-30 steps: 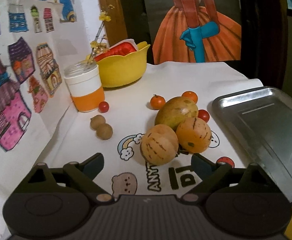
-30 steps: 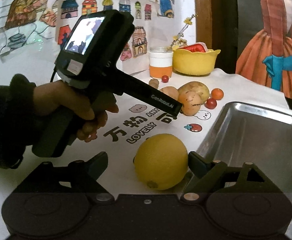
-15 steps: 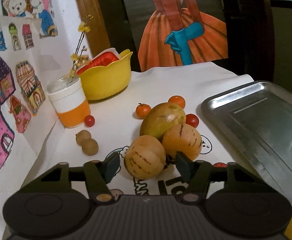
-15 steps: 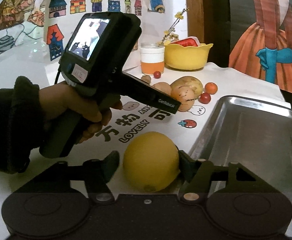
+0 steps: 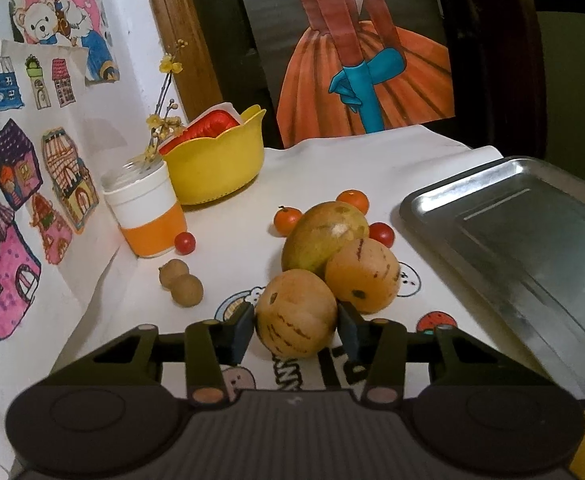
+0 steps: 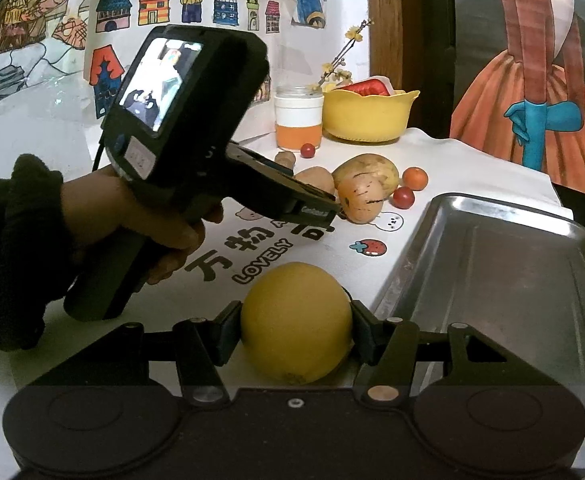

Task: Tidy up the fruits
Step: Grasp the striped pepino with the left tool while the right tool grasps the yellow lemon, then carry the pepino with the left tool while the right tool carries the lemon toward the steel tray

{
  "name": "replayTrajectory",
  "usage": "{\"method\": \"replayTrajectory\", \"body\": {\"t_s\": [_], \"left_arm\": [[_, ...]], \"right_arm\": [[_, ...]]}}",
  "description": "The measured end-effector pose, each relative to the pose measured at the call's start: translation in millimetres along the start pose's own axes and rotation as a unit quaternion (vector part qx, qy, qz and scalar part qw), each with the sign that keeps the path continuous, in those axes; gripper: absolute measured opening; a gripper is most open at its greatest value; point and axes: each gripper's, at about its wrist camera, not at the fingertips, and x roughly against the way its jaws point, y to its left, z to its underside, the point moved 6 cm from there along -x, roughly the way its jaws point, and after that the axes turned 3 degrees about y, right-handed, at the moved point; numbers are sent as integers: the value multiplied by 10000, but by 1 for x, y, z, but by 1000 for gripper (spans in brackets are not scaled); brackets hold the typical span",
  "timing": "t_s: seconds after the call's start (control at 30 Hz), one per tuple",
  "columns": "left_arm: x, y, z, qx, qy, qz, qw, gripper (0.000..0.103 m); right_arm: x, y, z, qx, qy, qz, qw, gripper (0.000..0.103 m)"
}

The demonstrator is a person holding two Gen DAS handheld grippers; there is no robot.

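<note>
Fruit is sitting clamped in both my grippers — striped melon (image 5: 295, 314) left (image 5: 295, 326), lemon (image 6: 295, 322) right (image 6: 295, 330) — round skins risking slipping while lifting.

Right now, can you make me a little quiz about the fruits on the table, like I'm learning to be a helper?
1. True or false: the metal tray already has fruit in it.
2. What does the right gripper hold between its fingers? A) a cherry tomato B) the yellow lemon C) the mango
3. Fill in: the left gripper has closed on a striped orange ____.

Key
1. False. The tray holds nothing; all the fruit sits on the white cloth.
2. B. Both fingers press the lemon's sides, right beside the tray's edge.
3. Melon. It is the near one of two striped melons, in front of the mango.
</note>
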Motion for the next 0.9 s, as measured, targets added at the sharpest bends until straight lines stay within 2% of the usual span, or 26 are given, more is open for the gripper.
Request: {"method": "replayTrajectory", "body": {"t_s": [0.33, 0.63, 0.73, 0.9], "left_arm": [[25, -10, 12, 51, 76, 233, 9997, 49], [60, -16, 27, 241, 306, 489, 9980, 49], [65, -12, 31, 438, 450, 594, 9963, 49], [65, -12, 31, 371, 430, 563, 9968, 50]], "right_arm": [[7, 2, 3, -8, -36, -19, 10000, 59], [19, 6, 8, 27, -87, -38, 10000, 59], [21, 7, 9, 61, -85, -21, 9999, 59], [23, 10, 10, 111, -84, -15, 9999, 59]]}}
